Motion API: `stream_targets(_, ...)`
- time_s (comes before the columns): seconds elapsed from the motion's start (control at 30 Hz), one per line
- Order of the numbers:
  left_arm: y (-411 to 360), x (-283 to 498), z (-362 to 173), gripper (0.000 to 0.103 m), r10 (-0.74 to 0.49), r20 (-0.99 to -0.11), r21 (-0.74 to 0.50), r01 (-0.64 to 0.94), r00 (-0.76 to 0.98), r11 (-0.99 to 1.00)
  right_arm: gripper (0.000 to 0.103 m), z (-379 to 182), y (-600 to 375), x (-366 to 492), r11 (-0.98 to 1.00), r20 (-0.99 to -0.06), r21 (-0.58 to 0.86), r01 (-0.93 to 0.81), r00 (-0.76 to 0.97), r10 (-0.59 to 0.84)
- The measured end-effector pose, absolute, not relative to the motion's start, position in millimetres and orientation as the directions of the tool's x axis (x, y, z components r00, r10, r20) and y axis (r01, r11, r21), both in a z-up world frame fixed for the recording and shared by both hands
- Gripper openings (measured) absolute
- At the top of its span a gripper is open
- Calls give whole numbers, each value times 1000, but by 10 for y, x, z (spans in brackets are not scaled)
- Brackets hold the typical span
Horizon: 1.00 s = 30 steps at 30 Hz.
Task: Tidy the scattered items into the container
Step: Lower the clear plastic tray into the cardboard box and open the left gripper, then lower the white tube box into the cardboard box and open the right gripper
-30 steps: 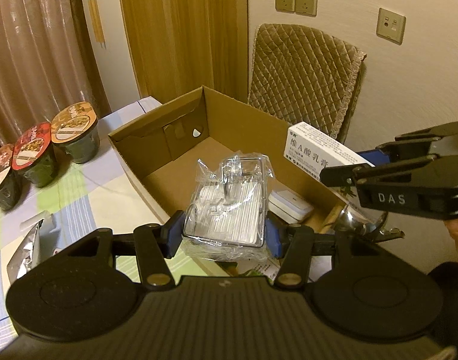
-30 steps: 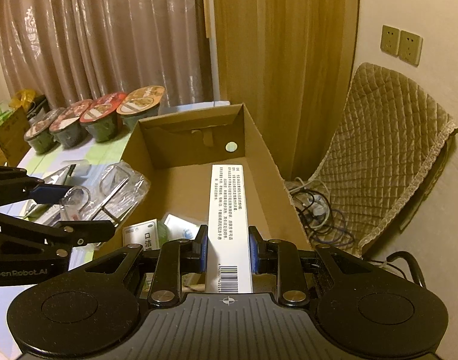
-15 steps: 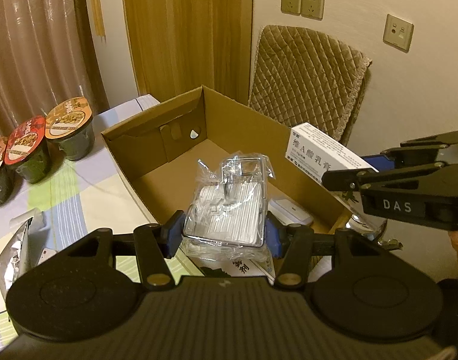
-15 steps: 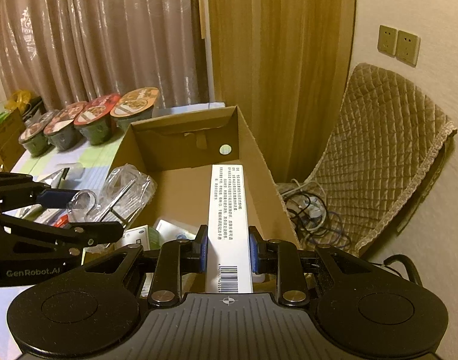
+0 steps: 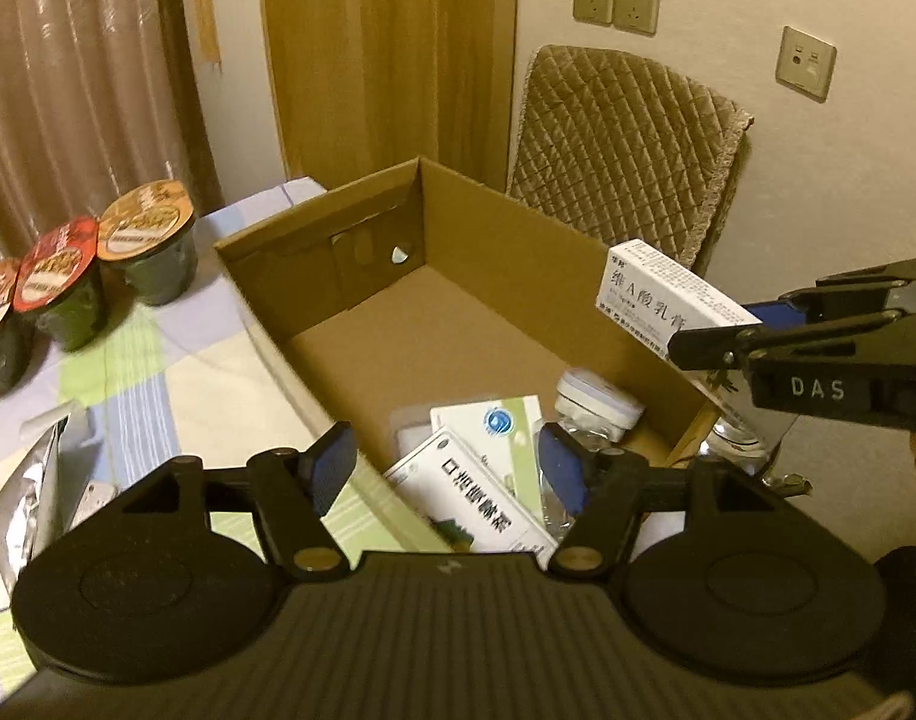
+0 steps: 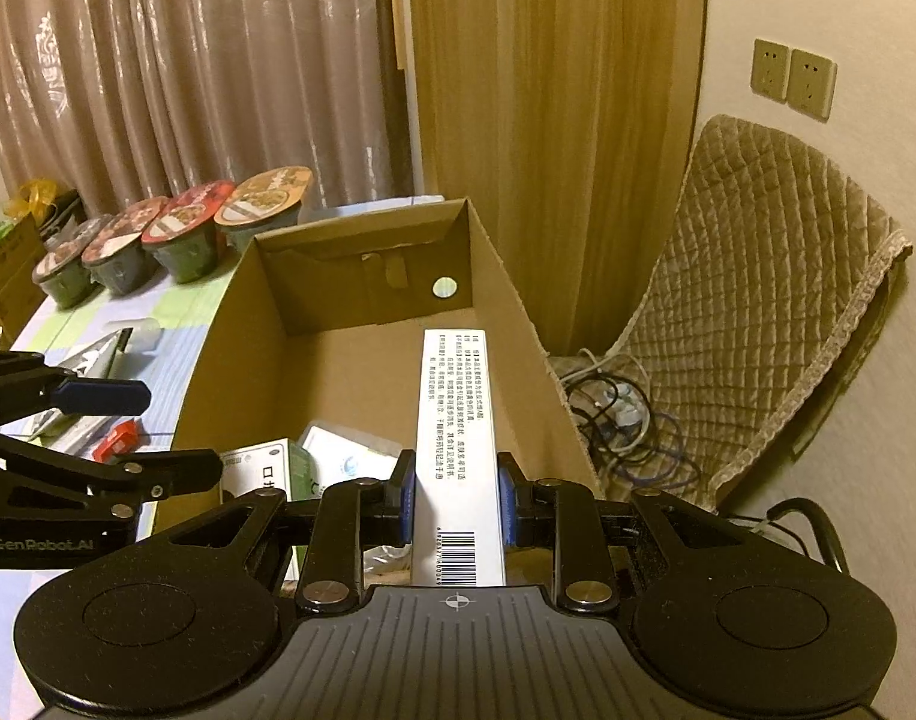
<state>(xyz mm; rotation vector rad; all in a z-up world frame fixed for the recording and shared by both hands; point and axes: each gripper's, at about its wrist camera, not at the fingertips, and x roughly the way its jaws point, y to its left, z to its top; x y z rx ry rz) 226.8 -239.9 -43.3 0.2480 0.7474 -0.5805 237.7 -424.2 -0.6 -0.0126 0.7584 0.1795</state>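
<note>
Cardboard box (image 6: 362, 384): far half of the floor bare, near end holds small packets (image 5: 475, 480). Right wall of the box runs just beside my load. Long white carton (image 6: 458, 450) is clamped between my right claw's (image 6: 455, 504) pads, held above the box floor. Plan: lower it flat along the right wall onto bare floor, release only once low. My left claw (image 5: 446, 468) hangs spread wide, gripping nothing, over the box's near left rim.
</note>
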Motion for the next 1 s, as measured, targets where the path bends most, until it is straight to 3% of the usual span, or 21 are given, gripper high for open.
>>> stream_targets(0.67, -2196, 2235, -442, 63, -394, -697, -8, 542, 600, 840, 30, 60, -3995, 2593, 975, -635, 90, -205, 742, 215)
stream_targets(0.7, -2188, 2233, -440, 63, -392, -696, -8, 540, 601, 842, 34, 61, -4010, 2610, 975, -634, 100, -198, 742, 216)
stream_targets(0.73, -2177, 2229, -437, 63, -390, -696, -7, 538, 603, 843, 47, 62, -4031, 2619, 975, -635, 113, -192, 741, 220)
stream_targets(0.77, -2162, 2227, -436, 63, -389, -696, -7, 536, 604, 844, 80, 67, -4057, 2609, 975, -630, 126, -182, 744, 221)
stream_targets(1.0, -2037, 2170, -461, 63, -379, -700, -19, 514, 605, 857, 82, 12, -4155, 2325, 974, -639, 142, -177, 735, 227)
